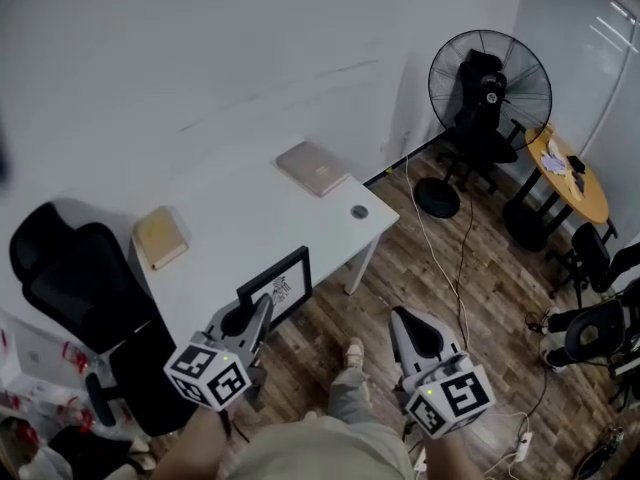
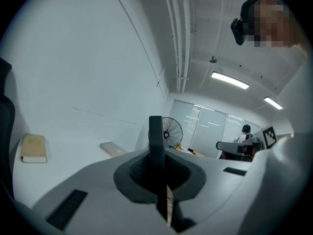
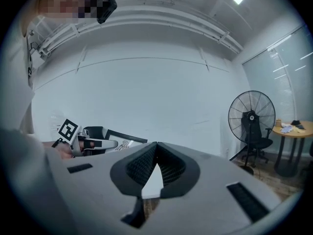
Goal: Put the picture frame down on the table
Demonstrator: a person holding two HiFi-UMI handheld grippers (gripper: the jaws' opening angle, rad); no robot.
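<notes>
A black picture frame (image 1: pixel 281 284) with a white print stands on edge over the front edge of the white table (image 1: pixel 240 213). My left gripper (image 1: pixel 260 315) is shut on the frame's lower left side. In the left gripper view the frame's thin dark edge (image 2: pixel 156 131) rises upright between the closed jaws of the left gripper (image 2: pixel 157 156). My right gripper (image 1: pixel 402 320) hangs over the wooden floor to the right of the table, shut with nothing in it. In the right gripper view its tips meet (image 3: pixel 155 145), and the frame (image 3: pixel 124 140) and left gripper (image 3: pixel 100 143) show at the left.
On the table lie a tan book (image 1: pixel 160 236), a flat beige box (image 1: pixel 313 168) and a small round object (image 1: pixel 359 211). A black office chair (image 1: pixel 70 278) stands at the left. A standing fan (image 1: pixel 488 93), a cable and a round yellow table (image 1: pixel 572 180) are at the right.
</notes>
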